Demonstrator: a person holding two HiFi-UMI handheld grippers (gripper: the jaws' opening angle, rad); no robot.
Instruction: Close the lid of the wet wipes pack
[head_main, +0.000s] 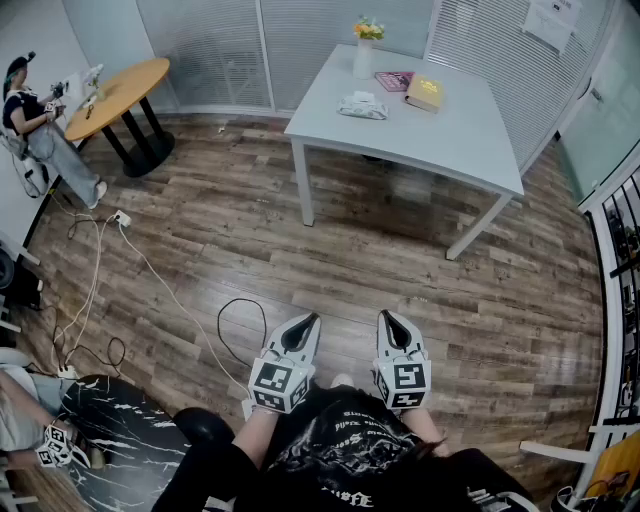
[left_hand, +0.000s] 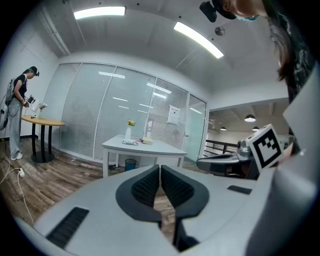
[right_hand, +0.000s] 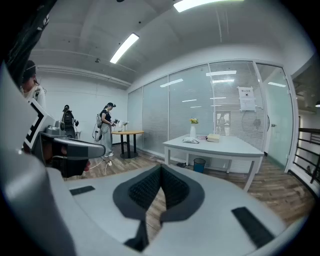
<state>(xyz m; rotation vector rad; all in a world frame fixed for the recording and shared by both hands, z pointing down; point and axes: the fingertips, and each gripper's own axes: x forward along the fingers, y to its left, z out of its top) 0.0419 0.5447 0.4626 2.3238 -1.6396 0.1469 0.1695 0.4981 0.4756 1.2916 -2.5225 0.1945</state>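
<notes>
Left gripper and right gripper hang at the person's waist, jaws pressed together on nothing. The wipes pack lies on the table at twelve o'clock, well apart. The risk: a glancing push slides the light pack toward the vase instead of shutting its lid.

Office room with a wood-plank floor. Far ahead of the fingers, 1 white table stands before frosted glass walls. Far left of them is 1 round wooden table. 2 strip lights glow overhead.
</notes>
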